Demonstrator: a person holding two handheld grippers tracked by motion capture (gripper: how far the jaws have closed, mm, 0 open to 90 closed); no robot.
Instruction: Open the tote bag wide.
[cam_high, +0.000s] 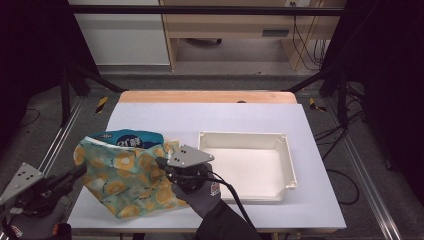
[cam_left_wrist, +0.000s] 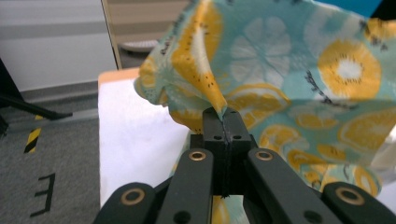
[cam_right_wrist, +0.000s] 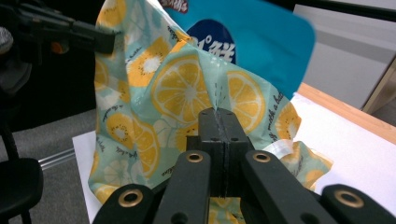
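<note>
A teal cloth bag (cam_high: 125, 185) printed with lemon slices lies on the left part of the white table (cam_high: 200, 117). A blue snack packet (cam_high: 127, 139) sticks out of its far, open end. My left gripper (cam_high: 82, 170) is shut on a fold at the bag's left edge. In the left gripper view the cloth (cam_left_wrist: 303, 70) rises from the closed jaws of the left gripper (cam_left_wrist: 224, 116). My right gripper (cam_high: 161, 162) is shut on the bag's right edge. The right gripper view shows the right gripper (cam_right_wrist: 218, 114) pinching the cloth (cam_right_wrist: 182, 88), with the packet (cam_right_wrist: 261, 37) behind it and the left gripper (cam_right_wrist: 100, 39) farther off.
A shallow white tray (cam_high: 242, 134) stands on the right half of the table, just right of the bag. A wooden strip (cam_high: 205, 96) runs along the table's far edge. Black frame posts and cables stand on the floor around the table.
</note>
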